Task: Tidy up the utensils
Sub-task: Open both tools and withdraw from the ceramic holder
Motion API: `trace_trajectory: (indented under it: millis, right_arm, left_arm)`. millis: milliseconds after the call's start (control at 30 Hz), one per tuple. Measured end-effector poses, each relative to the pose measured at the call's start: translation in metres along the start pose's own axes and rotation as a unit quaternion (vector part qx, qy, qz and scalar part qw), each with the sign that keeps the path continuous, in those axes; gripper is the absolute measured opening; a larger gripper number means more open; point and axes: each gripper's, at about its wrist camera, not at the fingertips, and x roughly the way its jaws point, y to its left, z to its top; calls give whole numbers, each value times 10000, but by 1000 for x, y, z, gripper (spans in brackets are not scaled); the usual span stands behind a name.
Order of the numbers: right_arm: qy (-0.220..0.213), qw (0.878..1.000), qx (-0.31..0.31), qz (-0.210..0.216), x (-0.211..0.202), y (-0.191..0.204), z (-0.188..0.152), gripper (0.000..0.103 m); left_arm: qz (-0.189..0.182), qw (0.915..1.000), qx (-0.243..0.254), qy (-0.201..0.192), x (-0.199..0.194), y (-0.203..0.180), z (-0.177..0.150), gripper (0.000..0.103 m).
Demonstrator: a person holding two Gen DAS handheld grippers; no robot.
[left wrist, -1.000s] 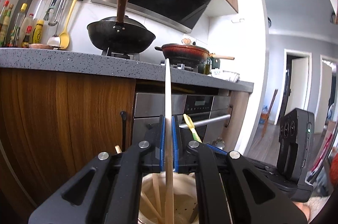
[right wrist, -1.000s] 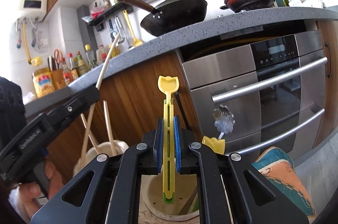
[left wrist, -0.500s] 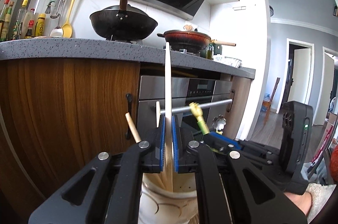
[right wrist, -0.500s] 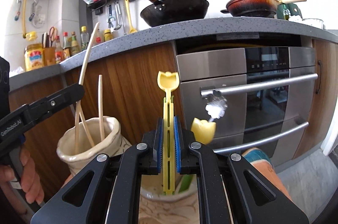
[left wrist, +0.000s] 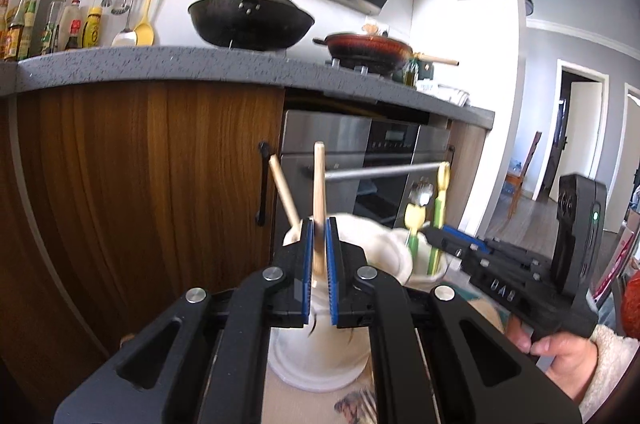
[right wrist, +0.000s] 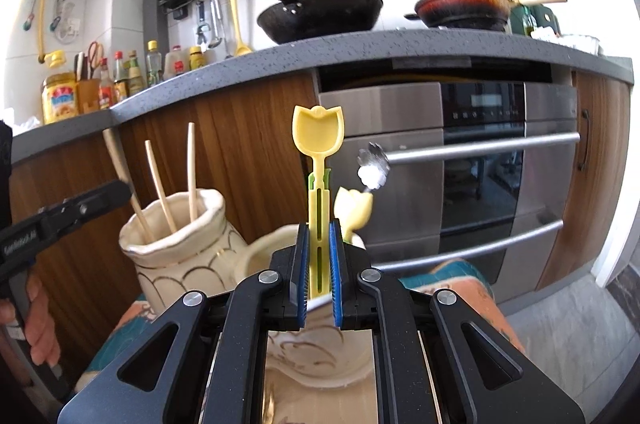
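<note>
My left gripper (left wrist: 319, 236) is shut on a wooden stick (left wrist: 319, 184) that stands upright in a white ribbed vase (left wrist: 320, 364); a second stick (left wrist: 284, 192) leans beside it. My right gripper (right wrist: 319, 236) is shut on a yellow tulip-shaped utensil (right wrist: 318, 136) above a cream vase (right wrist: 260, 256). That vase also holds another yellow tulip piece (right wrist: 354, 208) and a metal flower spoon (right wrist: 374, 166). In the right wrist view the left gripper (right wrist: 120, 190) reaches in from the left at the stick vase (right wrist: 188, 244).
Both vases stand on a patterned cloth (right wrist: 460, 280) in front of a wooden cabinet (left wrist: 140, 184) and a steel oven (right wrist: 480, 164) with bar handles. On the grey counter (left wrist: 160, 64) above are a black wok (left wrist: 250, 24), a red pan (left wrist: 366, 48) and bottles. A person's hand (left wrist: 560, 352) holds the right gripper.
Both views have swung from looking down into the vases to seeing them from the side. The stick and the yellow utensil remain gripped and less of the stick shows above the pads.
</note>
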Motion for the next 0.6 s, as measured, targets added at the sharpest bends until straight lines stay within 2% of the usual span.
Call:
trace_trajectory:
  millis: [200, 533, 600]
  right_arm:
    - [87, 9998, 187, -12, -6, -5, -3, 11]
    - [196, 9997, 89, -126, -3, -2, -7, 11]
    - [185, 9997, 83, -153, -3, -3, -7, 14]
  left_arm:
    - [87, 9998, -155, 51, -10, 8, -6, 6]
    - [81, 9995, -270, 164, -9, 13, -7, 8]
    - [87, 9995, -241, 182, -9, 12, -7, 8]
